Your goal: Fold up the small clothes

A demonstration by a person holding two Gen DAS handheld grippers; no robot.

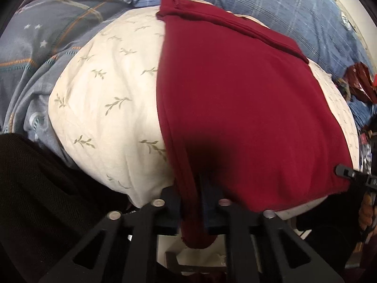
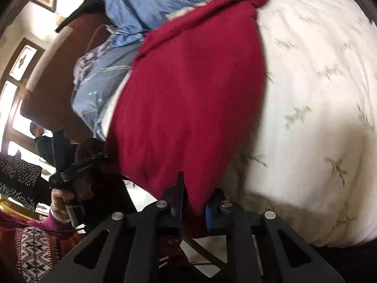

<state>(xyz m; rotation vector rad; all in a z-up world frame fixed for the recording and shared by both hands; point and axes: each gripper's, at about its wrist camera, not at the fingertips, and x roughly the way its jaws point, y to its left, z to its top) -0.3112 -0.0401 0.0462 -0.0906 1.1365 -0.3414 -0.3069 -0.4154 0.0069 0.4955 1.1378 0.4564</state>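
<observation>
At the near edge, both units are clamped on the red garment [image 1: 235,108]. Our left hand-held gripper [image 1: 200,202] has its jaws closed on a bunched near corner; cloth hangs down between the fingers. Our right hand-held gripper [image 2: 194,202] is likewise pinched shut on the other near corner, fabric pressed against the blue pad [image 2: 207,217].

Garment lies mostly flat on the cream leaf-print pillow [image 1: 106,99], on the bed. Its far end is a hem or band, slightly rumpled. Beyond that, the blue plaid bedding [image 1: 271,7] and a grey-blue star-print quilt [image 1: 47,37]. In the right wrist view a person's hand [image 2: 60,202] holds the other unit's grip at lower left.

Step, as we read it: near edge grasped at both corners, fold not yet made.

Next move calls for:
- lifting both corners together, level, so the edge stays taut
- carrying it away from us over the body of the garment toward the far hem
- keeping the far end from dragging; the pillow is soft and domed, so the cloth may slide
- releasing only once the edges line up
</observation>
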